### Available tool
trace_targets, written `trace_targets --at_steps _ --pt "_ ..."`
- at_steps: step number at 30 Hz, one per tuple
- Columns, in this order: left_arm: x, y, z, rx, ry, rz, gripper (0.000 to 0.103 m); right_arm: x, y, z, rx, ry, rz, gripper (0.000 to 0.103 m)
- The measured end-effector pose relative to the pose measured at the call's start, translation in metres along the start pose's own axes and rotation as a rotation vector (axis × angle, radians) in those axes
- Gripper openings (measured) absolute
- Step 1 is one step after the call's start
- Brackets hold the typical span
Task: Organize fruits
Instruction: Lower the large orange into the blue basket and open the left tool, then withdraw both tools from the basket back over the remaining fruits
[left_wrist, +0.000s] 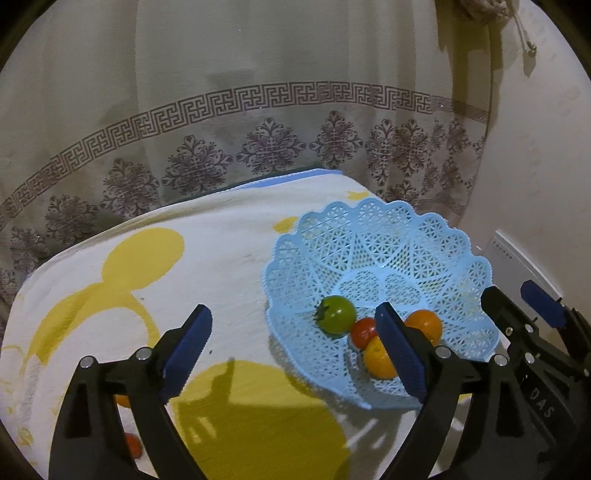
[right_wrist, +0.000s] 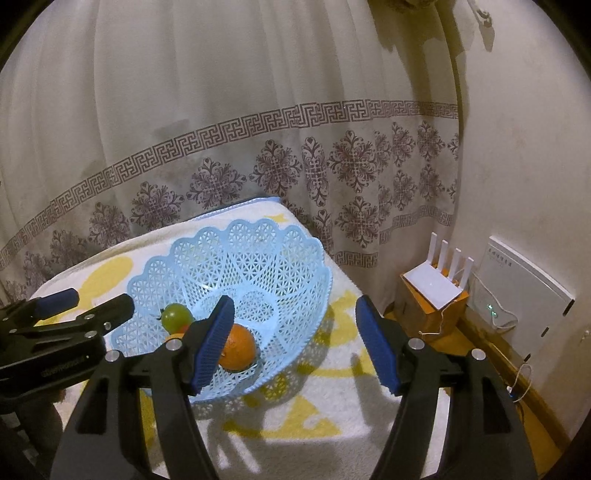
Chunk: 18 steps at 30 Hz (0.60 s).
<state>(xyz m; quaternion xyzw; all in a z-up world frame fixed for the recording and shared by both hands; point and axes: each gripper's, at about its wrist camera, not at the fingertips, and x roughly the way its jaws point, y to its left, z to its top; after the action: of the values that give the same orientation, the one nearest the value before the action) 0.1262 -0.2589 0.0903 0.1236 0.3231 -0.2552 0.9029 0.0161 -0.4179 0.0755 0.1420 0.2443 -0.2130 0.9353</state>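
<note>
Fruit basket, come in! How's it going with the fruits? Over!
Left gripper open, empty. Right gripper open, empty. Blue basket holds green tomato, red tomato, two orange fruits. Two fruits still out on the towel. Nothing blocking.

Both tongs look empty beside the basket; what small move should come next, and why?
Probably swing the left tongs, open and empty, back toward the red fruit lying on the towel near the camera. The blue basket already holds four fruits, and at least one remains outside.
</note>
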Motion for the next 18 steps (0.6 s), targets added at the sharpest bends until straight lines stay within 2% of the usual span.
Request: trace_targets --at_steps 3,11,16,18 --pt "-0.003 0.004 -0.003 0.003 -0.002 0.017 0.089 -0.001 0.002 0.000 -0.005 -0.005 -0.008 0.080" --pt "-0.013 0.017 -0.010 0.006 -0.008 0.070 0.092 -0.004 0.008 -0.002 -0.042 -0.015 -0.033 0.086" --pt "-0.021 0.030 -0.015 -0.007 -0.009 0.101 0.092 -0.008 0.011 -0.003 -0.051 -0.021 -0.007 0.087" --pt "-0.024 0.039 -0.018 -0.022 -0.005 0.112 0.092 -0.009 0.012 -0.002 -0.051 -0.021 0.010 0.091"
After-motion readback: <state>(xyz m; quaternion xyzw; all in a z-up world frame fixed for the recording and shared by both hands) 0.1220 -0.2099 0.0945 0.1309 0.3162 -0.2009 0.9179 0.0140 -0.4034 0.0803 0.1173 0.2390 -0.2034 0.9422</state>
